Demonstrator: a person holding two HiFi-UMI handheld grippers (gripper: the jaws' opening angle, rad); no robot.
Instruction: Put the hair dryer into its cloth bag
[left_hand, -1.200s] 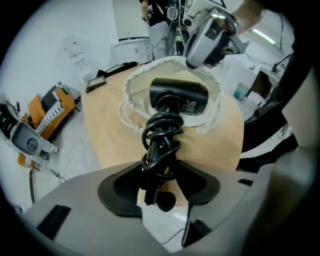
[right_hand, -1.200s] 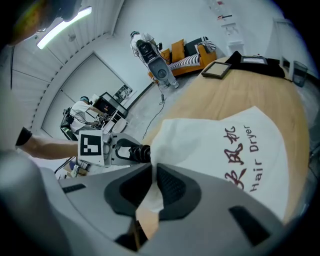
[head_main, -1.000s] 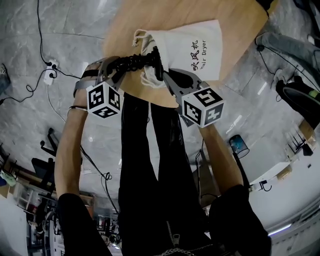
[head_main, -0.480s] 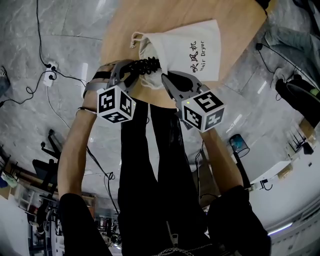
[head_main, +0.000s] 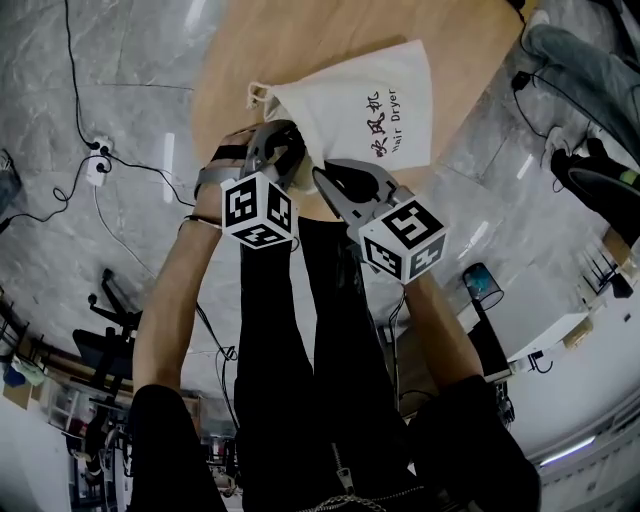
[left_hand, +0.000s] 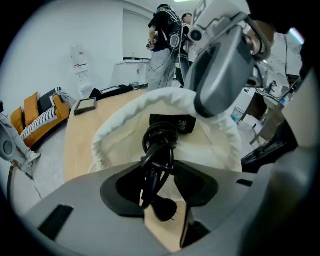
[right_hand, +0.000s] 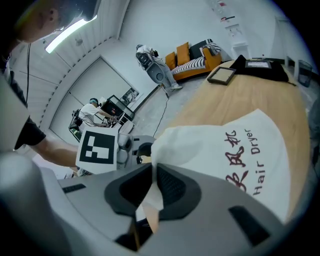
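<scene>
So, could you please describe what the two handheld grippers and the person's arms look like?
Both the left gripper and right gripper have grey plastic bodies with black pads. Each carries a white cube printed with black square markers. The person wears black short sleeves.

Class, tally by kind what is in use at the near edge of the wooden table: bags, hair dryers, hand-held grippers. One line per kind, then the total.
cloth bag: 1
hair dryer: 1
grippers: 2, the left gripper shut on the dryer's cord, the right gripper shut on the bag's rim
total: 4
</scene>
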